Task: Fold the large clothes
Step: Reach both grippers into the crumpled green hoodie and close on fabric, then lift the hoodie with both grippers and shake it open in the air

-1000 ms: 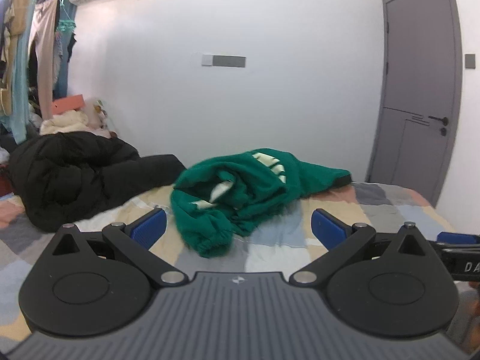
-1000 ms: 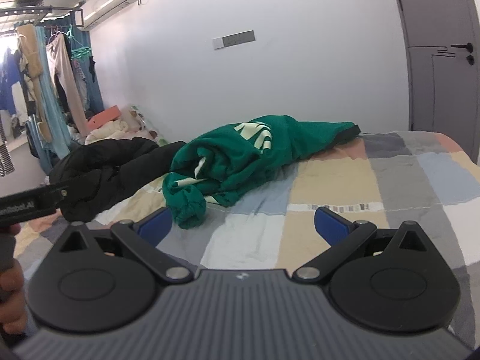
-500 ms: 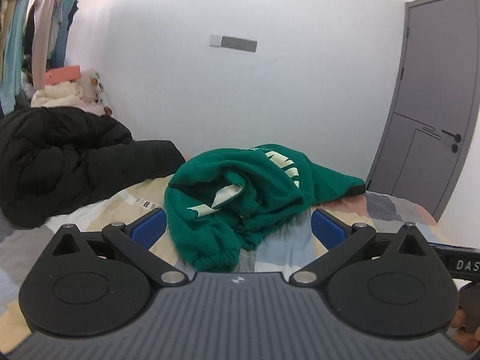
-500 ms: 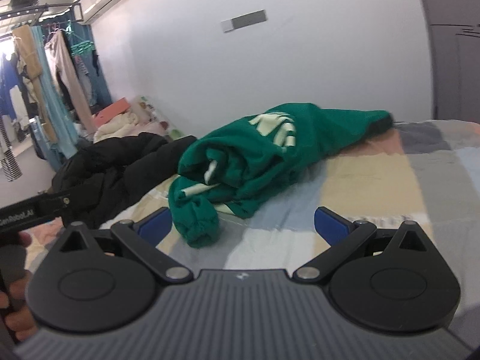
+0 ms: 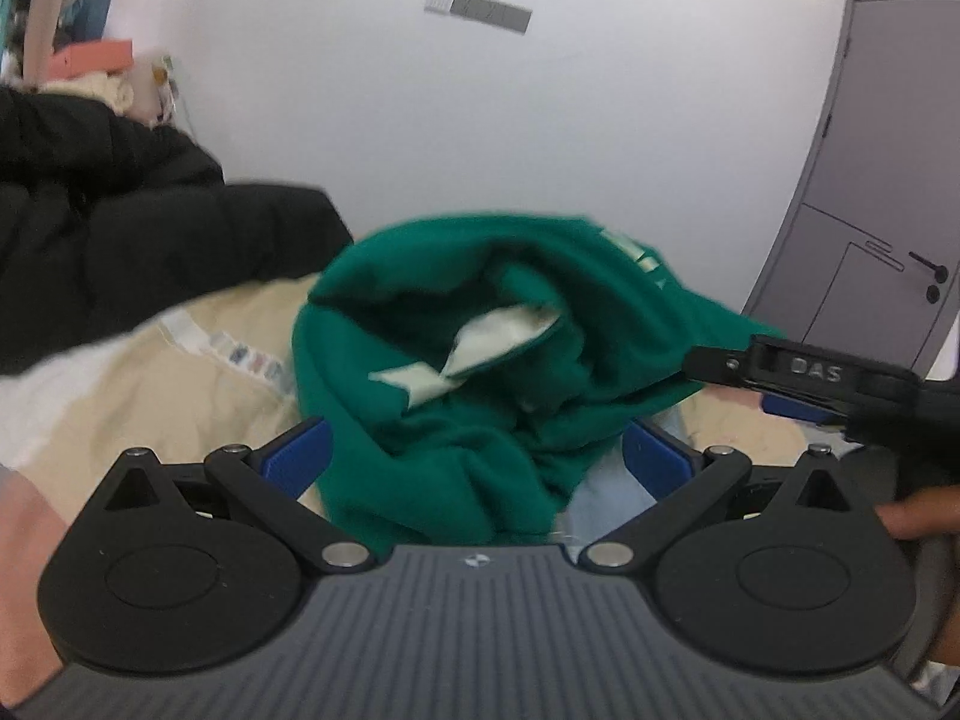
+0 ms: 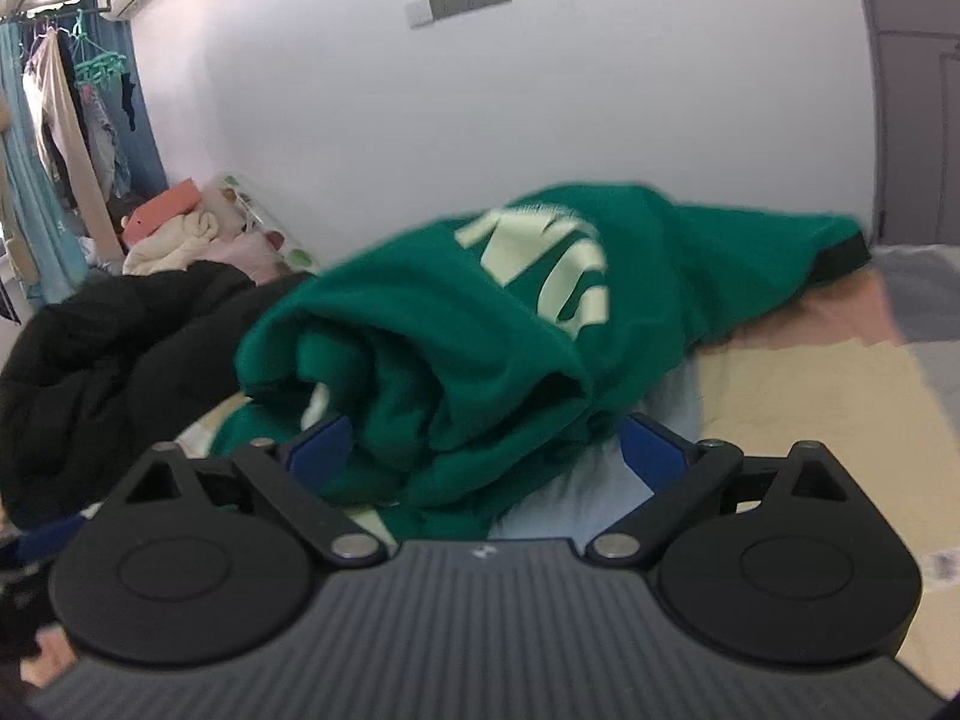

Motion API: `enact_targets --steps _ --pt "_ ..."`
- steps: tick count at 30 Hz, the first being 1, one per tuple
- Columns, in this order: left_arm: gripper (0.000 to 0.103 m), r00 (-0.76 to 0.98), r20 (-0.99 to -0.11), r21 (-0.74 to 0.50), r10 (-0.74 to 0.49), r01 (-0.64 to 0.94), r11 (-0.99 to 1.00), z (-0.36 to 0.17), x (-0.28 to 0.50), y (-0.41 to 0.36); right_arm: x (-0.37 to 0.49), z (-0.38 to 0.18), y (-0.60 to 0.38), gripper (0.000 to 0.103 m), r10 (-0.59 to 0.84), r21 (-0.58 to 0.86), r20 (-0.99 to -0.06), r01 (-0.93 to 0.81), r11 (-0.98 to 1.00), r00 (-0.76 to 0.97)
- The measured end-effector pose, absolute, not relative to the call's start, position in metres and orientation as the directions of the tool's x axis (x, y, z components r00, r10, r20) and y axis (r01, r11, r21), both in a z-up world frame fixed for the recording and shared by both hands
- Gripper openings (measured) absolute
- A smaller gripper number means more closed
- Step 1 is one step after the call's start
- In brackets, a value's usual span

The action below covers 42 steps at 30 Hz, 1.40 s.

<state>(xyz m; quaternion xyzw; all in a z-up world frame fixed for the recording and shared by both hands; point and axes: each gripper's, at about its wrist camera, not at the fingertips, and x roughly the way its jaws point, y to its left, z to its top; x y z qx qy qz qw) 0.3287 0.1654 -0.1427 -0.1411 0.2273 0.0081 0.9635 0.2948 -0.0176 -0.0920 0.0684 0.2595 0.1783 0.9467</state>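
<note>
Both grippers, left and right, are held wide open with nothing clamped, green cloth bunched between the blue pads of each. A crumpled green sweatshirt is heaped on the patchwork bed, beside a black jacket.

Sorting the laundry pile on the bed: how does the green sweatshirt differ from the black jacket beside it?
The green sweatshirt is bright green with pale lettering; the black jacket is plain black. The sweatshirt lies directly ahead of both open grippers; the jacket lies off to the left. The sweatshirt looks like thinner fleece; the jacket looks puffier and bulkier. Both lie crumpled and unfolded on the patchwork bedspread.
</note>
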Motion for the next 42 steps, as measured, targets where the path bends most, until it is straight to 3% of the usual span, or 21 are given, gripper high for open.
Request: enact_targets --steps 6,10,13,15,18,23,26,29,34,42 --pt "0.103 0.876 -0.459 -0.343 -0.147 -0.022 0.939 -0.191 0.37 0.168 0.343 -0.135 -0.007 0.082 0.373 0.236 -0.438 -0.296 0.926 0.818" --pt "0.103 0.868 -0.481 -0.28 -0.125 -0.017 0.96 -0.211 0.387 0.152 0.356 -0.145 -0.004 0.074 0.376 0.215 -0.38 -0.315 0.925 0.845" --pt "0.103 0.859 -0.509 -0.205 -0.055 -0.059 0.977 -0.226 0.395 0.142 0.362 -0.152 -0.005 0.051 0.409 0.213 -0.348 -0.354 0.911 0.843" --pt "0.103 0.838 -0.546 -0.172 -0.01 -0.101 0.98 -0.234 0.397 0.139 0.362 -0.152 -0.006 0.029 0.426 0.208 -0.342 -0.375 0.903 0.837" --pt "0.091 0.842 -0.539 -0.16 0.022 -0.128 0.979 -0.235 0.396 0.14 0.359 -0.147 -0.009 0.018 0.453 0.219 -0.32 -0.4 0.89 0.832" --pt "0.042 0.854 -0.513 -0.161 0.086 -0.194 0.968 -0.217 0.377 0.152 0.339 -0.126 -0.015 0.014 0.474 0.191 -0.235 -0.438 0.879 0.849" --pt "0.03 0.86 -0.492 -0.194 0.133 -0.257 0.947 -0.205 0.358 0.17 0.318 -0.105 -0.019 0.013 0.475 0.149 -0.169 -0.454 0.878 0.864" --pt "0.028 0.86 -0.451 -0.163 0.241 -0.344 0.925 -0.188 0.333 0.184 0.296 -0.082 -0.03 0.01 0.466 0.135 -0.112 -0.451 0.882 0.878" --pt "0.025 0.859 -0.405 -0.271 0.311 -0.438 0.857 -0.154 0.287 0.222 0.261 -0.052 -0.046 0.008 0.454 0.107 -0.083 -0.445 0.889 0.887" --pt "0.024 0.84 -0.254 -0.307 0.48 -0.541 0.783 -0.105 0.196 0.26 0.195 -0.011 -0.062 0.007 0.471 0.058 0.002 -0.47 0.881 0.882"
